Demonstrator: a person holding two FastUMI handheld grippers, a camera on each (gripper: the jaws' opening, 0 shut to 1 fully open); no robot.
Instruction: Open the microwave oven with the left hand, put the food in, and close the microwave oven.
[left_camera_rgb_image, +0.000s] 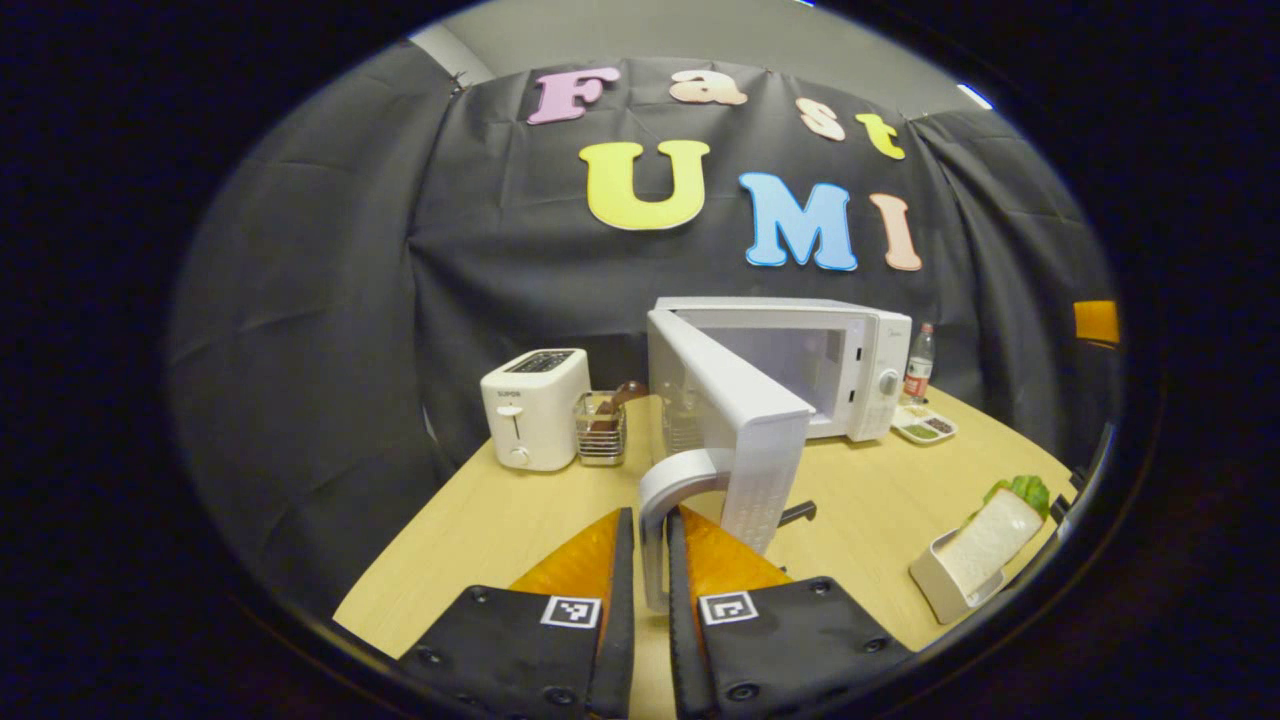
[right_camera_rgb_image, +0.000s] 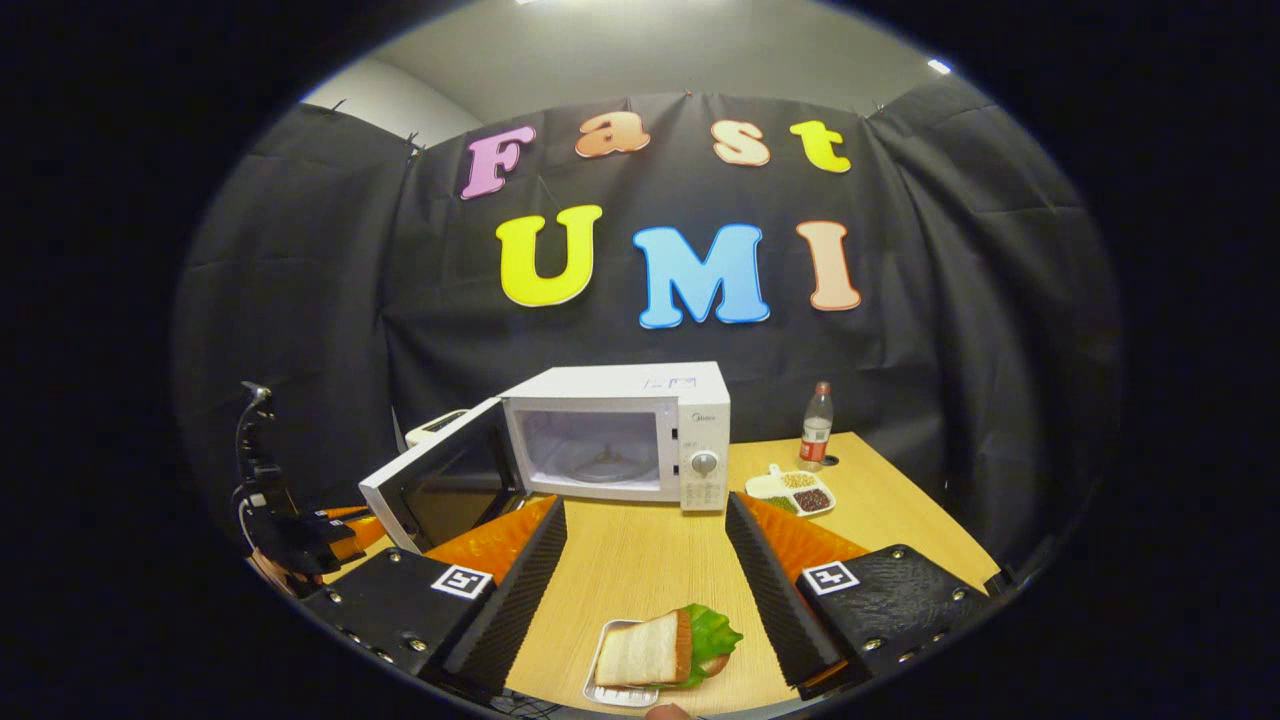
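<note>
- Left gripper (left_camera_rgb_image: 650, 545): seen at bottom centre of the left gripper view, its fingers closed on the curved door handle (left_camera_rgb_image: 668, 490), one on each side.
- Microwave oven (left_camera_rgb_image: 800, 365): set at centre of that view, its door (left_camera_rgb_image: 735, 420) swung wide toward the camera; the cavity (right_camera_rgb_image: 598, 447) is better seen in the right gripper view (a turntable ring is visible inside).
- Right gripper (right_camera_rgb_image: 645, 575): fingers held wide apart at the bottom of the right gripper view, nothing between them.
- Sandwich (right_camera_rgb_image: 665, 648): bread and lettuce in a small tray (right_camera_rgb_image: 598, 678), lying on the table (right_camera_rgb_image: 640, 560) at bottom centre, between the fingers and below their tips.
- Toaster (left_camera_rgb_image: 533, 408) and wire basket (left_camera_rgb_image: 601, 430): recorded at centre left of the left gripper view.
- Bottle (right_camera_rgb_image: 816, 423) and divided dish (right_camera_rgb_image: 790, 492): right of the oven.
</note>
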